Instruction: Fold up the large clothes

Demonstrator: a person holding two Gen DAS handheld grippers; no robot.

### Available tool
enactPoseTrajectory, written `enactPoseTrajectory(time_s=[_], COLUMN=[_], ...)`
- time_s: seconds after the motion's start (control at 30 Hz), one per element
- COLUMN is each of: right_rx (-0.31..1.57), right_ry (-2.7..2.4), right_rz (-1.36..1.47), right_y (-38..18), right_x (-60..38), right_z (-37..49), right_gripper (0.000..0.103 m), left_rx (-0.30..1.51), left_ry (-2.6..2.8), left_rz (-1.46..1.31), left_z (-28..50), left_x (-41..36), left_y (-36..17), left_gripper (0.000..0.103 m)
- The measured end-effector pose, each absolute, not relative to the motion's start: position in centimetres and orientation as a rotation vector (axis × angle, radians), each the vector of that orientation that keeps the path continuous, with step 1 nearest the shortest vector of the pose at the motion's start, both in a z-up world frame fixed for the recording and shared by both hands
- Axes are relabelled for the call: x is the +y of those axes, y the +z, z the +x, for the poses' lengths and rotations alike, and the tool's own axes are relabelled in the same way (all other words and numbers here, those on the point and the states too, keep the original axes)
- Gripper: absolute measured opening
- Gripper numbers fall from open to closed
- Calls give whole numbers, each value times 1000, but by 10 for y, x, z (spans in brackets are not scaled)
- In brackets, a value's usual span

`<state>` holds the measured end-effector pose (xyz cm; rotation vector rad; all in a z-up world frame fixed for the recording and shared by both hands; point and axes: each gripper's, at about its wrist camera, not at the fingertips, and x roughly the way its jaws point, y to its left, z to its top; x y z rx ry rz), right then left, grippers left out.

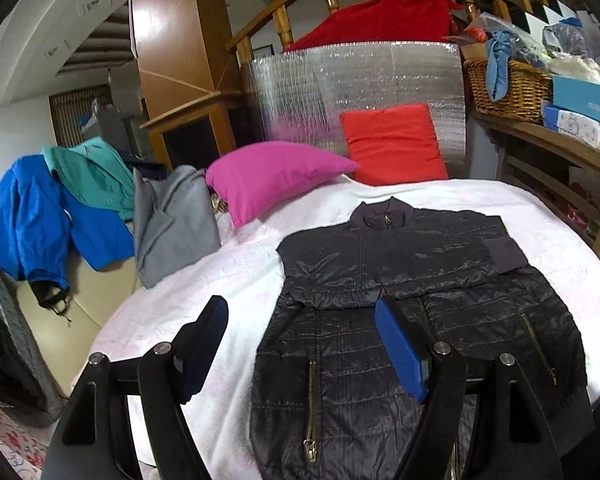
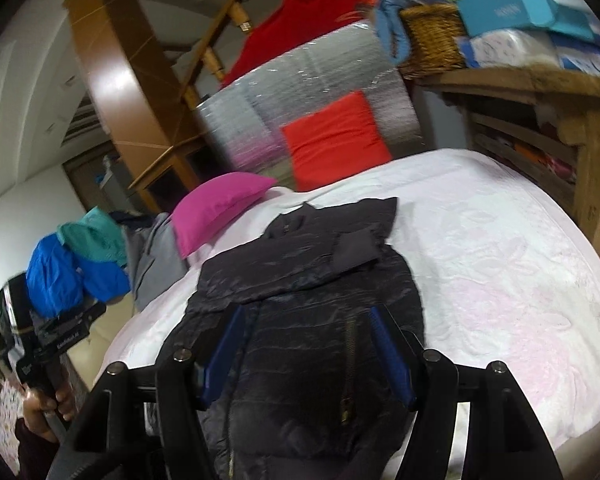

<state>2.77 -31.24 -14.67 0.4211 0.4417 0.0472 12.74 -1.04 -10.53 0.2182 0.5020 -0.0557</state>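
A white bedspread [image 1: 440, 200] with a faint embossed floral pattern covers the bed, its surface smooth and softly wrinkled. At the head stands a silver, quilted foil panel [image 1: 380, 76], with a flat orange-red cushion [image 1: 394, 144] leaning against it and a plump magenta pillow [image 1: 268, 178] lying beside it. Above runs a curved wooden banister [image 1: 300, 0] draped with red fabric [image 1: 380, 16]. To one side, a rough wooden shelf [image 1: 548, 140] carries a woven wicker basket [image 1: 508, 84] and teal boxes [image 1: 584, 98]. Off the bed's other edge lie a grey coat [image 1: 176, 224], a teal shirt [image 1: 92, 172] and a bright blue jacket [image 1: 40, 216].

The black quilted jacket [image 1: 400, 320] lies flat in the middle of the bed, front up, shiny and ribbed with horizontal stitching, brass zips on its pockets, both sleeves folded across the chest.

The left claw [image 1: 304, 344] hangs over the jacket's hem with its blue-padded fingers spread wide, empty. The right claw [image 2: 308, 352] is likewise parted above the jacket, gripping nothing.
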Motion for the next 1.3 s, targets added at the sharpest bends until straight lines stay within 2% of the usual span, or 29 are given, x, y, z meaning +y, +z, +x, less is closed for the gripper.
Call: enactPoseTrajectory(time_s=[0.17,0.27,0.4,0.63,0.8,0.93,1.07,1.2,1.3], right_rx=[435,425,418,429,495,568,631,674,689], right_ry=[78,86,98,105,100,76,28,-15,-52], right_rz=[357,333,305,274,308,359,374,446,464], right_y=[-135,-129,-121,-124,-150,-179,-203,-225,-227], right_x=[-287,-278,-267,-257,-262,-272,-284,-306,-322], right_z=[9,-4,-17,-15,4,22,41,57,77], right_gripper=[69,71,72,76,76,76,76,76,76], left_rx=[453,428,388,390,547,773,910,995,1006], left_ry=[-62,-67,-75,-89,-84,-37,44,96,102], left_rz=[232,242,256,262,232,135,91,64,35], left_z=[96,81,66,64,100,148,181,202,224], left_x=[-9,-10,-13,-16,-11,9,27,46,56], left_y=[-86,-77,-68,-73,-117,-176,-227,-255,-252], left_gripper=[77,83,85,86,87,87,86,86,86])
